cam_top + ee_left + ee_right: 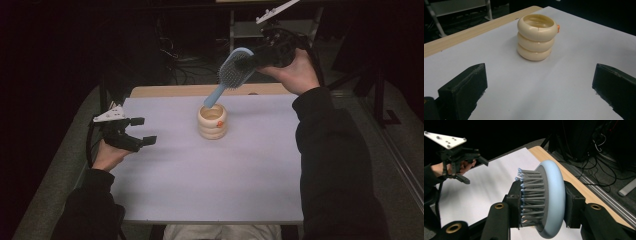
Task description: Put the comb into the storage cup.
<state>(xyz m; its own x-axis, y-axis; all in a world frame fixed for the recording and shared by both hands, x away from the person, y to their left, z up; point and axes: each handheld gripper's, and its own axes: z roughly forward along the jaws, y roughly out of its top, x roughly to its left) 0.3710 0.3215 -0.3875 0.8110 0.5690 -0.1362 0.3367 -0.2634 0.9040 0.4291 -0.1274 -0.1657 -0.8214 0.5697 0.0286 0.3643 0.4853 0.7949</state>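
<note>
Risk: I'm gripping the light-blue plastic hairbrush [234,71] by its bristled head in my right gripper [544,202], clenched tight. Its handle tip hangs over the cream ringed holder [212,121]; a skewed descent could tip that holder. Bristles may let it slip. My left gripper [136,131] sits released, well apart.

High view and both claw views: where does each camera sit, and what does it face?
High view: above the person's side, facing forward and down on the table; forearms and both claws show.
Left claw view: rides the left claw, facing the cream ringed holder; open jaws show.
Right claw view: rides the right claw, clamping the blue hairbrush.
Shared: the holder, high and left views.
</note>
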